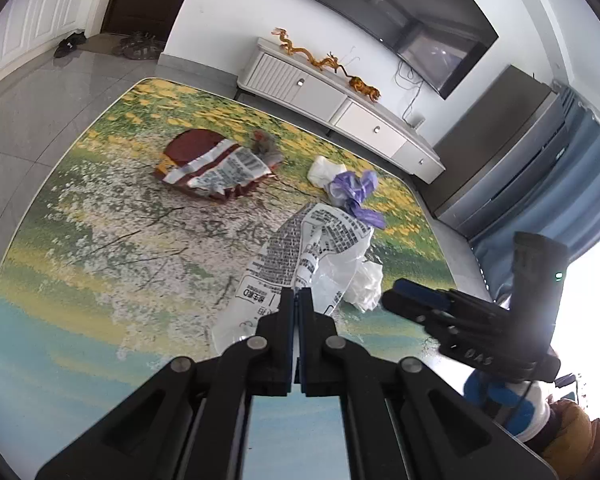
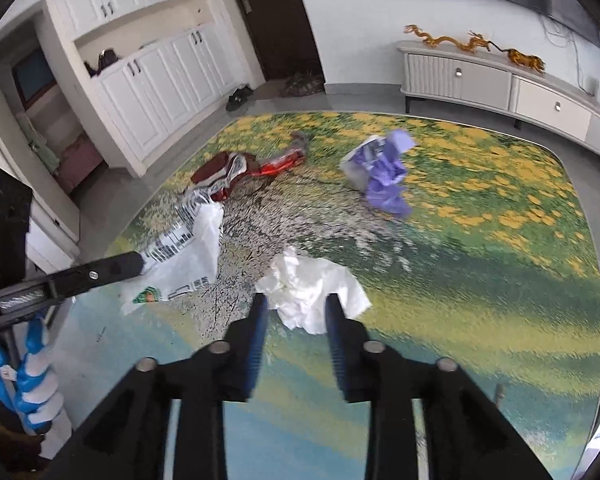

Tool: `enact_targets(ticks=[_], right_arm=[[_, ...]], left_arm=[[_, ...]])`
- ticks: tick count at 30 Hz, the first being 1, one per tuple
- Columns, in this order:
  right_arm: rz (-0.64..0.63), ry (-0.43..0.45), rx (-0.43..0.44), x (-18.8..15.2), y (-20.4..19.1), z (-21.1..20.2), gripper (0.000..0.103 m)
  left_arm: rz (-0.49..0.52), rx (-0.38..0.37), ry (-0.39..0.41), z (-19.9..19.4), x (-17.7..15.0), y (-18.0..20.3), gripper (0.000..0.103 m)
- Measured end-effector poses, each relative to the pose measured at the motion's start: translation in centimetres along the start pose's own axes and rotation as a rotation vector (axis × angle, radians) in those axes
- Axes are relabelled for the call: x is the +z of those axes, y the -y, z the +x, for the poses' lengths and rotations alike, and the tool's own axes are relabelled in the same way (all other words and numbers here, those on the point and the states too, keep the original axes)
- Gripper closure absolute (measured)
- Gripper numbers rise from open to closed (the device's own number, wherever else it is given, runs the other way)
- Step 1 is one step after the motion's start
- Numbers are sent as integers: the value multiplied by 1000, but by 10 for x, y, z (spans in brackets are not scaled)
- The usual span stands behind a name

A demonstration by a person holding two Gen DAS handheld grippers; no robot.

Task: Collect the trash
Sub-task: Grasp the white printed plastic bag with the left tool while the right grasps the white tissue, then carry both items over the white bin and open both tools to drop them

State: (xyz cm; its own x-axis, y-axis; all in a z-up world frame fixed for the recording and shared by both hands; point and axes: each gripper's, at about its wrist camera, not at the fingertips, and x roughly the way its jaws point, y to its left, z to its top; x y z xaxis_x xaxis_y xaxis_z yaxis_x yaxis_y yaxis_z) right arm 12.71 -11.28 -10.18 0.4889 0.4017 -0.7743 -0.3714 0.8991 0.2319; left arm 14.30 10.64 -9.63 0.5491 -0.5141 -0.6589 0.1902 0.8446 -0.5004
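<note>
Two views, left wrist first: left gripper [image 1: 299, 294] has its jaws pinched together on a white printed plastic wrapper [image 1: 300, 252], which runs forward from the tips and drapes onto the table [image 1: 80, 280] with the flower-meadow print. Just right of the tips, touching the wrapper's edge, lies a crumpled white tissue [image 1: 366, 284]. Further ahead and slightly right sits a purple wad [image 1: 358, 194] against a second small white wad [image 1: 324, 170]. Ahead and left, well apart from the tips, is a dark red snack bag [image 1: 208, 168] with white printed panels. Right gripper [image 1: 396, 300] enters from the right, near the tissue, held by a hand in a blue-and-white glove [image 1: 500, 400]; from this angle I can't judge its gap. Behind the table: low TV cabinet [image 1: 340, 108] with dragon figurines [image 1: 324, 60] and a wall TV [image 1: 400, 12]. Right wrist view: right gripper [image 2: 296, 304] has its jaws partly apart, straddling the near edge of the tissue [image 2: 312, 284]; whether the pads actually press on it I can't tell, frame is motion-blurred. Left of it, the left gripper [image 2: 138, 266] comes in from the left edge, clamped on the wrapper [image 2: 188, 252], gloved hand [image 2: 32, 384] below. Red bag [image 2: 228, 170] is ahead-left, purple wad [image 2: 384, 172] ahead-right, both well apart from the tips. White cupboards [image 2: 148, 80] stand far left.
</note>
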Motion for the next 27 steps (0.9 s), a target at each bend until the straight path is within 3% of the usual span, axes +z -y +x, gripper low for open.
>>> enact_targets(ticks=[2,9,11,13,27], right_arm=[[-13,-12,-19,3,-4,11,56],[-59,-48,-94,6,-13,44,56],[-54,-46,-101,6,-11,44,79],[-41,-45,-91,5,-7,42,89],[28,86,5,-16,9,-45,91]], left_arm=[[-16,-5,5,-3,0,-5,102],[-37,-10,12,-9,-5,-15,102],[-39,-10,16,-12,-6,-16,102],[-39,-11,21,-14,-6,-17,102],[6,-68,44,-25,-8,29,102]])
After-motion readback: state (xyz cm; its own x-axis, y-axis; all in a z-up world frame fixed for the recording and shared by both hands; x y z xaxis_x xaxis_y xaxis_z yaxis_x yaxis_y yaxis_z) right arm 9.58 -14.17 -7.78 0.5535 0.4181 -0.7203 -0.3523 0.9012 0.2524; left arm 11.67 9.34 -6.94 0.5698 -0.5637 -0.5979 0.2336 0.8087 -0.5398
